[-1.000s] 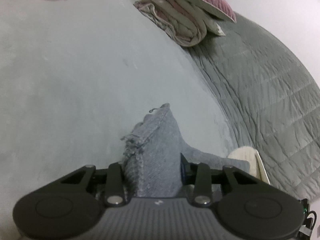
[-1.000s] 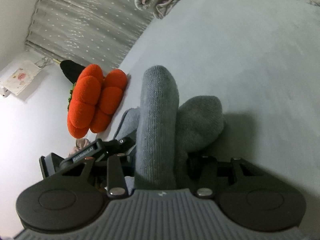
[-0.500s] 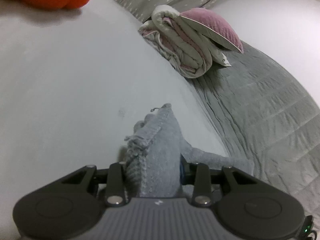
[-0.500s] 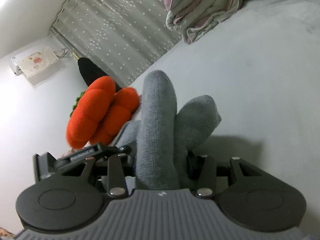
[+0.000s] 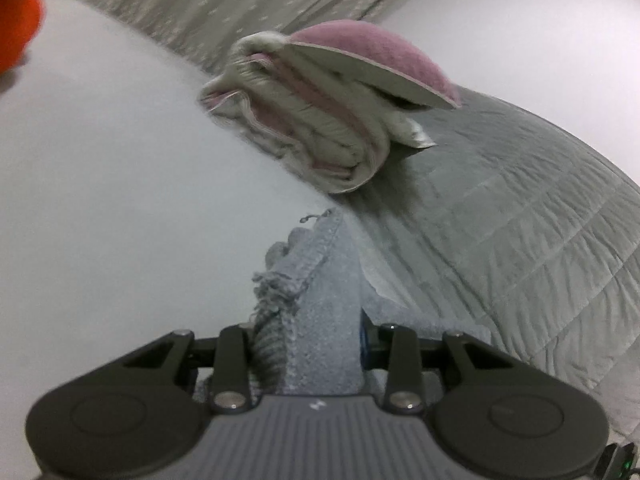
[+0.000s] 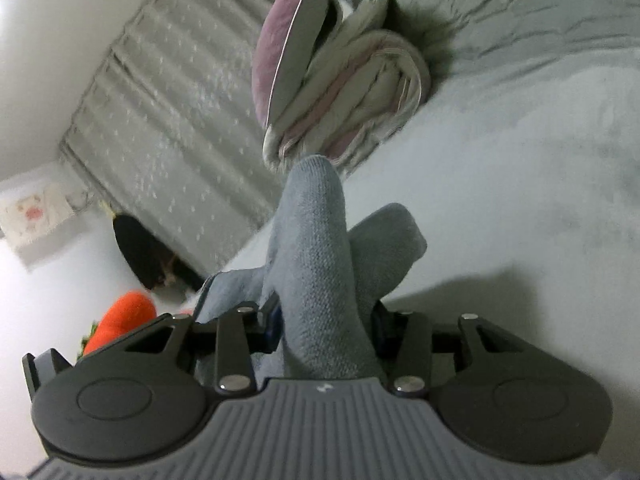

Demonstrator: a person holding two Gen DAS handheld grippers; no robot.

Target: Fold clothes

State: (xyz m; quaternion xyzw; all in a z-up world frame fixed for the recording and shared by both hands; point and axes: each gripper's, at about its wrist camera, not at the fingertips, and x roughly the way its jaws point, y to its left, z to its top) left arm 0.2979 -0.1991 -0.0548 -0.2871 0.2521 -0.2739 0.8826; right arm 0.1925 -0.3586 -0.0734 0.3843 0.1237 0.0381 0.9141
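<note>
A grey knitted garment (image 5: pixel 320 300) with a frayed edge stands up between the jaws of my left gripper (image 5: pixel 308 344), which is shut on it. In the right wrist view another thick fold of the same grey knitted garment (image 6: pixel 316 264) bulges up out of my right gripper (image 6: pixel 326 332), also shut on it. Both bunches are held above the pale grey bed sheet (image 5: pixel 120 184). The fingertips of both grippers are hidden by the cloth.
A folded pink-and-cream quilt (image 5: pixel 312 136) with a purple pillow (image 5: pixel 372 52) on top lies ahead on the bed. A grey quilted cover (image 5: pixel 520 216) lies to the right. An orange plush toy (image 6: pixel 120 320) sits by the grey curtain (image 6: pixel 168 120).
Both grippers have travelled across the bed with the garment still clamped. The quilt and pillow now loom much closer in both views, and the orange plush has slid toward the frame edges.
</note>
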